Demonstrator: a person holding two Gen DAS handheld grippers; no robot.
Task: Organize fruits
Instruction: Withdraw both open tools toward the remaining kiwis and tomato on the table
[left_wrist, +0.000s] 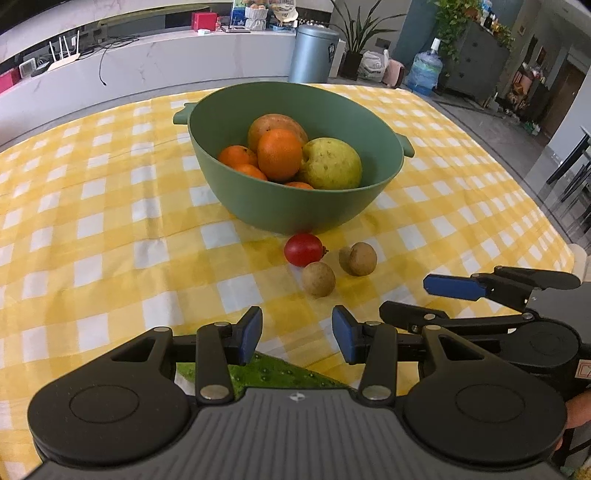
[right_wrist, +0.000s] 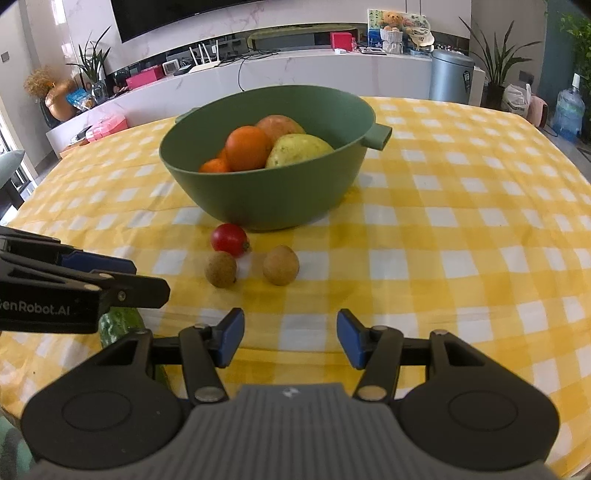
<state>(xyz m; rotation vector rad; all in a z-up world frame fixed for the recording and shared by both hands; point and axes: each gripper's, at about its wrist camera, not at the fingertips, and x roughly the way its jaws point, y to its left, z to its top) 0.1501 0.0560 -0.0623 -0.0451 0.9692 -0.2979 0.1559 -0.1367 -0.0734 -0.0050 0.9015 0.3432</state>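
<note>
A green bowl (left_wrist: 295, 210) (right_wrist: 258, 203) stands mid-table, holding several oranges (left_wrist: 279, 153), a yellow-green pear-like fruit (left_wrist: 332, 164) and a mango behind them. In front of it lie a red cherry tomato (left_wrist: 304, 249) (right_wrist: 229, 239) and two brown longans (left_wrist: 318, 278) (left_wrist: 358, 258) (right_wrist: 220, 274) (right_wrist: 280, 265). My left gripper (left_wrist: 297, 334) (right_wrist: 140, 278) is open and empty, just short of the longans. Under it lies a green cucumber (left_wrist: 273, 373) (right_wrist: 120, 325), apart from the pads. The right gripper (right_wrist: 290, 338) (left_wrist: 432, 299) hovers open beside it, nothing between its fingers.
The table wears a yellow-and-white checked cloth (right_wrist: 461, 240). Its far edge meets a white counter (right_wrist: 295, 70) with a grey bin (right_wrist: 450, 75) beside it. A hand (left_wrist: 576, 410) shows at the right edge of the left wrist view.
</note>
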